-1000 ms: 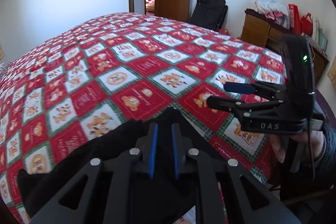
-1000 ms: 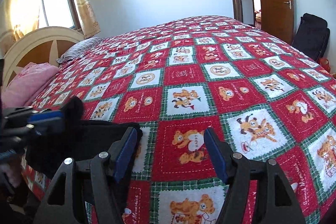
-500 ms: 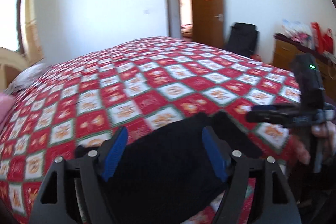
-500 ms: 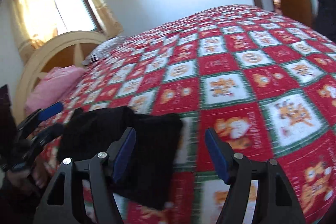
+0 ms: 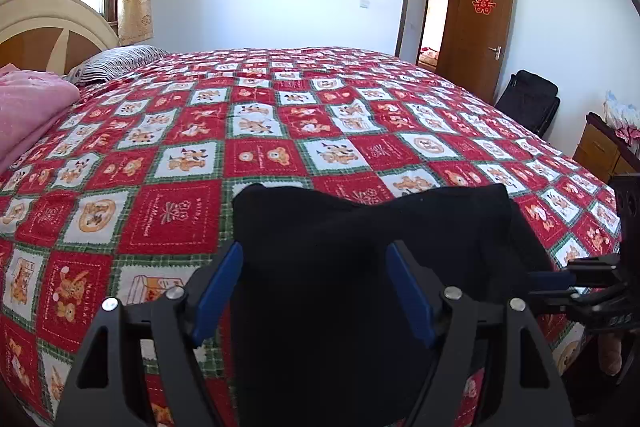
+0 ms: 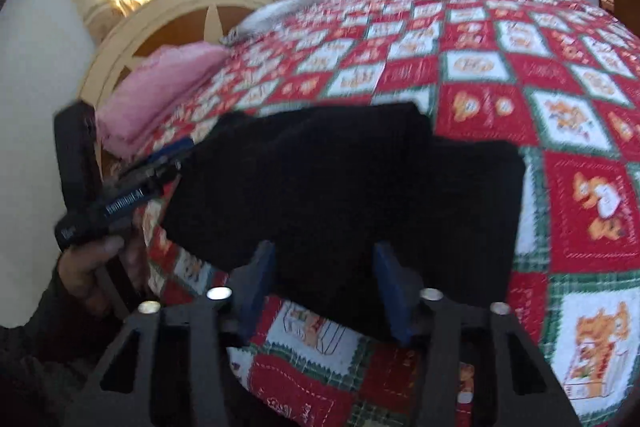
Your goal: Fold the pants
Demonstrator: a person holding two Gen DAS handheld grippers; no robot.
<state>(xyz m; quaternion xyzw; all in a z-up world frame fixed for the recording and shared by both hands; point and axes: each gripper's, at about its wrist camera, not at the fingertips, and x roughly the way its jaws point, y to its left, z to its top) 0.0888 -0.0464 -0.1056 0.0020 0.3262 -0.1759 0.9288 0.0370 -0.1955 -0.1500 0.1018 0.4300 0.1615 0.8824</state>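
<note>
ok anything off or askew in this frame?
Nothing damaged or spilled. The black pants lie folded at the near edge of the quilt, but the far edge is uneven: its corners stand higher than the dipped middle. Left tool and right tool are both open.

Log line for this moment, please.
step: fold pants | pants: black, lying on quilt near edge | left gripper: open | right gripper: open

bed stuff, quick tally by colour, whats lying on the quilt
black: 1, the pants near the quilt's front edge
pink: 1, the folded blanket by the headboard
striped: 1, the pillow beside the blanket
total: 3
</note>
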